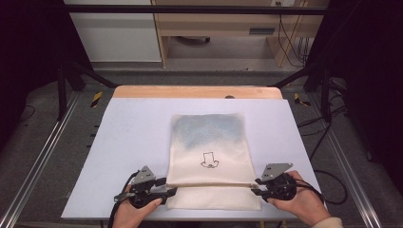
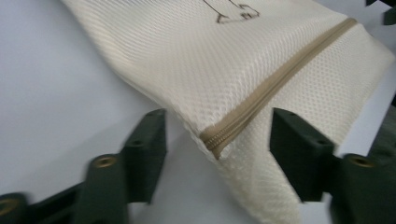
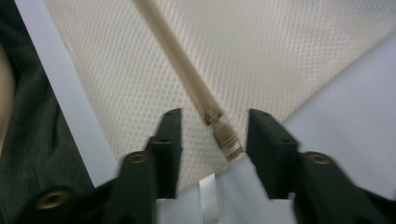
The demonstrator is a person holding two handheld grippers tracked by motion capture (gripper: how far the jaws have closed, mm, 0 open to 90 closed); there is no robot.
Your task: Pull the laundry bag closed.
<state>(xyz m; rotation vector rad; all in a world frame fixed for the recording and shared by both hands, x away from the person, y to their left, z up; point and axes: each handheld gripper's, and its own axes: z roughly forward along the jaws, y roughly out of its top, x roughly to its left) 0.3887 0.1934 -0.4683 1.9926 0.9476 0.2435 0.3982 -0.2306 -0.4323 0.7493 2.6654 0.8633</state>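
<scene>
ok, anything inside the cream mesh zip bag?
The cream mesh zip bag lies flat on the pale table, tan zipper closed. A blue-grey patch shows through its far half; what that is, the mesh hides. Underneath, the bag covers the table.

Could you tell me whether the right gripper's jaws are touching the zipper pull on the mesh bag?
Apart. In the right gripper view, the zipper pull lies between the jaws of the right gripper, with mesh bag fabric visible either side.
</scene>
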